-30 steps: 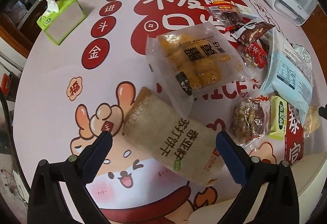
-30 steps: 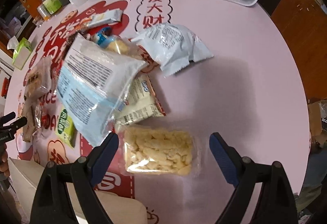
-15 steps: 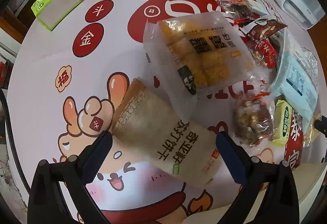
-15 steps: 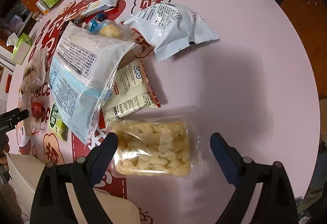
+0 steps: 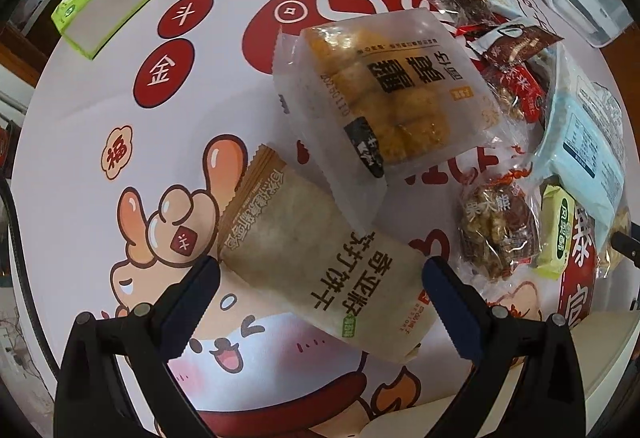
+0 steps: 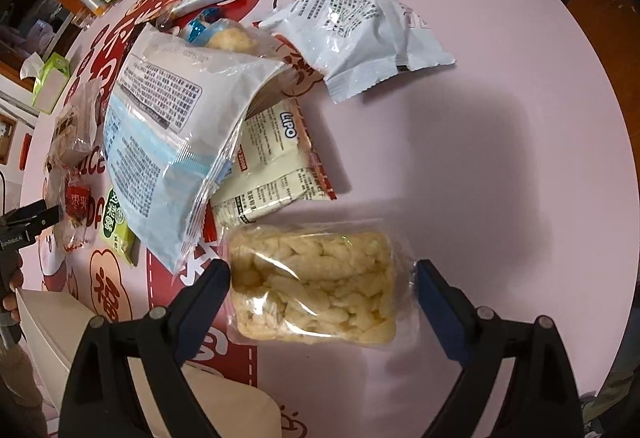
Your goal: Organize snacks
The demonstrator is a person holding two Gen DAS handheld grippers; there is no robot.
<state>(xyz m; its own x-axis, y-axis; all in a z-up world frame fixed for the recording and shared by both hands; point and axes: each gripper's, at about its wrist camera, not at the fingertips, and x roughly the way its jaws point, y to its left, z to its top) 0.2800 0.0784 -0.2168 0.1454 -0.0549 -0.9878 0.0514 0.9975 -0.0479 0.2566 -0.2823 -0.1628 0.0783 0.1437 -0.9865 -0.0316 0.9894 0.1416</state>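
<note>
Left gripper (image 5: 320, 278) wide open around brown cracker packet (image 5: 320, 258) near tabletop's front edge. Right gripper (image 6: 322, 280) wide open around clear rice-puff pack (image 6: 316, 282). Probably light, crushable: better pinched gently across the middle.

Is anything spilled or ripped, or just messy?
Nothing looks spilled or ripped. The snacks just lie jumbled: the clear bag of golden squares overlaps the brown cracker pack, and the big blue-and-white bag lies over the LIPO packet.

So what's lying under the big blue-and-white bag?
Under the blue-and-white bag, a LiPO packet sticks out, and a clear-wrapped round pastry peeks from behind it. Anything deeper beneath is covered.
</note>
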